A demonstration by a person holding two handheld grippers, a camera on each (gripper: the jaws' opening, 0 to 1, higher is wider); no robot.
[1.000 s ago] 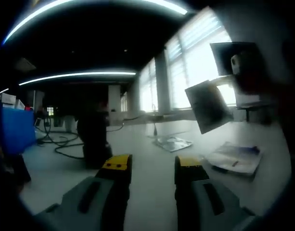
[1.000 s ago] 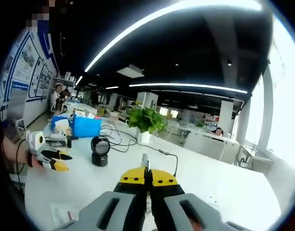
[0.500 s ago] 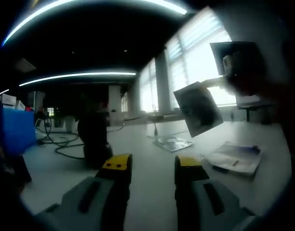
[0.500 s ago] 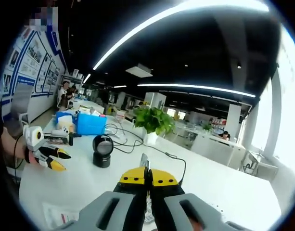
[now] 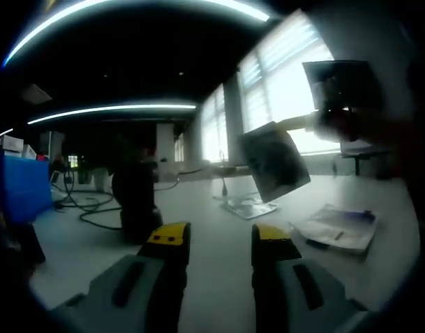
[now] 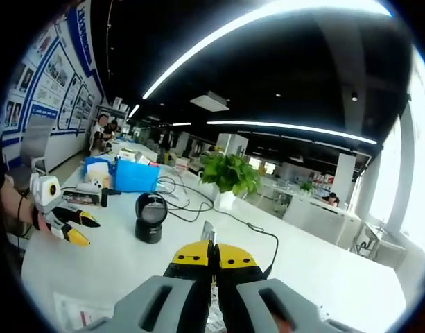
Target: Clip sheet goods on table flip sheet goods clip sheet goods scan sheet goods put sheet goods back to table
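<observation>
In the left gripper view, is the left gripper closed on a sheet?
No. The left gripper has its yellow-tipped fingers apart with bare table between them, while the sheet is held up by the other gripper.

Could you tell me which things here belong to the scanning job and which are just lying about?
Job:
held sheet, shut in the right tongs
black scanner
sheets on the table
left tongs, open

Lying about:
blue box
potted plant
cables

The right gripper [image 5: 337,121] holding the sheet [image 5: 273,161] is blurred.
</observation>
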